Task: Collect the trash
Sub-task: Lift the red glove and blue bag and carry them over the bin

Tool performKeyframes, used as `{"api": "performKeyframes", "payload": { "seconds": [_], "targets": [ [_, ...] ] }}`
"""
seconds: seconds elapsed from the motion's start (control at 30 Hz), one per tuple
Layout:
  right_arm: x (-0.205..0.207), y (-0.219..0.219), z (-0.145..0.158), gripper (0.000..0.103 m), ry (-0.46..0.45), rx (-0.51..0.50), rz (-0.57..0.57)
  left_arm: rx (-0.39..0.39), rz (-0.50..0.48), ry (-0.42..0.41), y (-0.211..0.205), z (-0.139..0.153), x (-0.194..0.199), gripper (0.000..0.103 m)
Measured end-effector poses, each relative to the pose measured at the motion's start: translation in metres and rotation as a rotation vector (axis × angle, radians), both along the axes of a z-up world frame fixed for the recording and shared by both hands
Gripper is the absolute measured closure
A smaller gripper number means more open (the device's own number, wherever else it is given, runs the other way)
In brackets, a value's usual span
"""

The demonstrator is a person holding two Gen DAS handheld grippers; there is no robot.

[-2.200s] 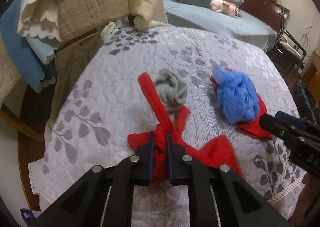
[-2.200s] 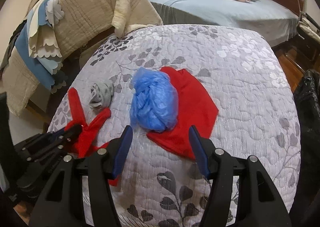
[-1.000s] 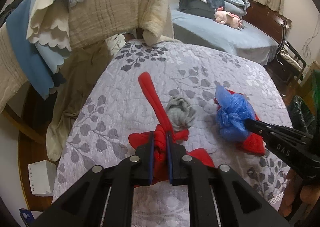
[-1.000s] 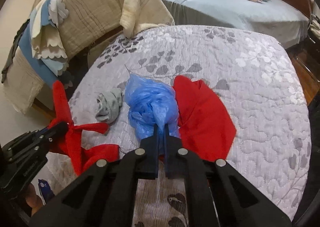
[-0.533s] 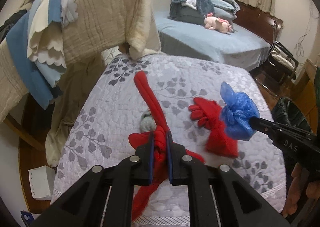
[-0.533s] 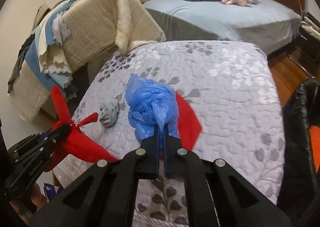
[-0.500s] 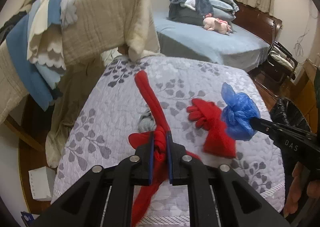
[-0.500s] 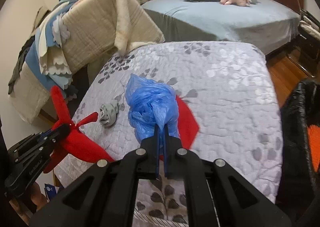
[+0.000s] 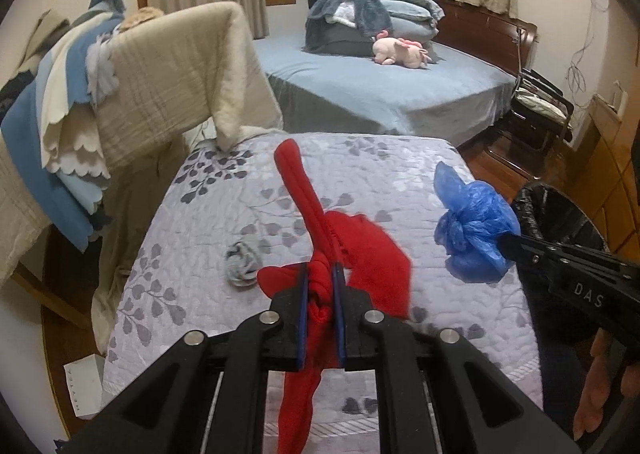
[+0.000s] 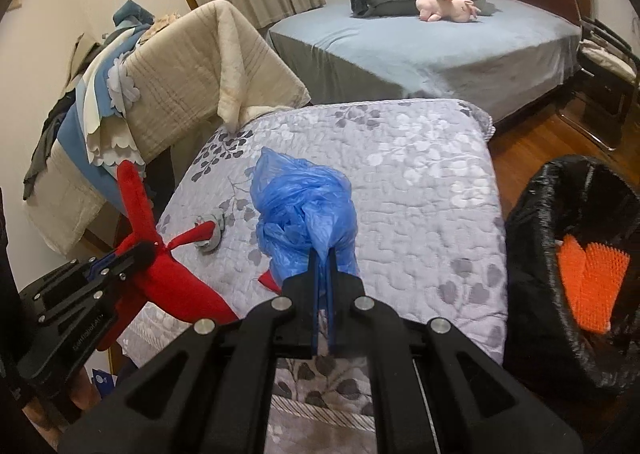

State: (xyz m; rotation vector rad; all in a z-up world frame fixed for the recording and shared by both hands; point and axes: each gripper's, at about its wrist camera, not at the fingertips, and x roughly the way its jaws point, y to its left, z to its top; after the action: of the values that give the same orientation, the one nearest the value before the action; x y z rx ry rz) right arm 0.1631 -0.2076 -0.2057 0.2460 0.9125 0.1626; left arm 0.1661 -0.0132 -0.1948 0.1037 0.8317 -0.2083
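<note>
My left gripper (image 9: 320, 294) is shut on a bunched red cloth (image 9: 304, 205); one strip sticks up and a tail hangs below the fingers. It also shows at the left of the right wrist view, left gripper (image 10: 140, 250) with the red cloth (image 10: 172, 278). My right gripper (image 10: 322, 258) is shut on a crumpled blue plastic bag (image 10: 304, 205), held above the quilt; the left wrist view shows the bag (image 9: 472, 238) at the right. A second red cloth (image 9: 380, 258) and a grey fabric wad (image 9: 242, 262) lie on the leaf-patterned quilt (image 9: 224, 189).
A black-lined bin (image 10: 532, 221) stands on the floor right of the bed, with orange gloves (image 10: 588, 278) inside. Beige and blue blankets (image 9: 172, 73) hang over a rack at the left. A blue bed (image 10: 440, 45) with a pink plush is behind.
The right gripper closed on the blue bag and lifted it off the second red cloth. Both grippers rose and pulled back from the quilt with their loads. The bin came into view.
</note>
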Motion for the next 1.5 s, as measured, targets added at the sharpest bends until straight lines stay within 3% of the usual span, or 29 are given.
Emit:
{"api": "performKeyframes", "payload": {
  "seconds": [0.67, 1.0, 1.27, 1.5],
  "targets": [
    [-0.041, -0.100, 0.031, 0.101, -0.045, -0.039, -0.107, -0.005, -0.080, -0.033, -0.124, 0.034, -0.026, 0.092],
    [-0.056, -0.158, 0.035, 0.101, -0.051, -0.090, -0.154, -0.013, -0.117, -0.021, -0.194, 0.035, -0.031, 0.092],
    [-0.075, -0.227, 0.031, 0.101, -0.049, -0.151, -0.223, -0.049, -0.135, 0.014, -0.252, 0.033, -0.030, 0.092],
    [-0.085, -0.291, 0.022, 0.101, -0.028, -0.146, -0.313, -0.063, -0.228, 0.001, -0.313, 0.035, -0.033, 0.092]
  ]
}}
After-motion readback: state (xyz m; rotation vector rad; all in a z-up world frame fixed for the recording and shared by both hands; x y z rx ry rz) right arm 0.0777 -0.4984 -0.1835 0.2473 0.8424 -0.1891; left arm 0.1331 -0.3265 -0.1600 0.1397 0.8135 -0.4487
